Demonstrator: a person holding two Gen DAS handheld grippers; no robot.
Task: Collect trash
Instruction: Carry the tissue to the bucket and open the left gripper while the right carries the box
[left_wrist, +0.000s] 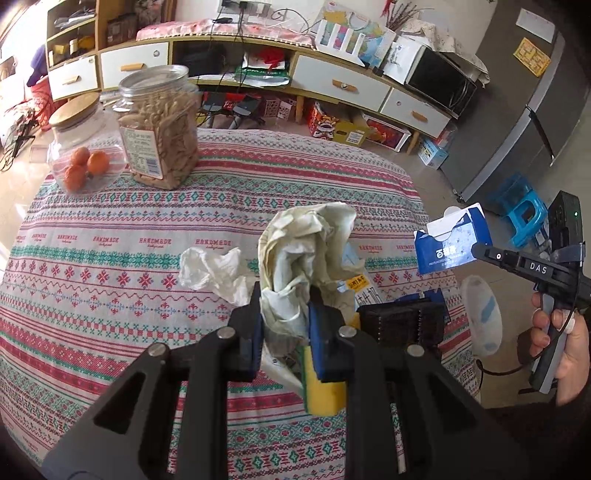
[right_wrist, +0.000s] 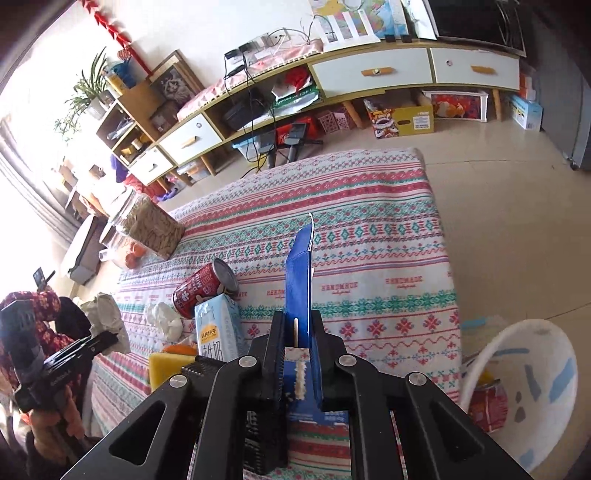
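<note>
My left gripper is shut on a crumpled cream paper wad, held above the patterned tablecloth. Seen from the right wrist, this gripper with the wad is at the far left. My right gripper is shut on a flattened blue carton, which stands upright between its fingers. In the left wrist view the blue carton hangs past the table's right edge. A white tissue, a red can on its side and a milk carton lie on the cloth.
A white bin stands on the floor right of the table, with red packaging inside. A yellow sponge and a black block sit near the front edge. Two clear jars stand at the far left corner.
</note>
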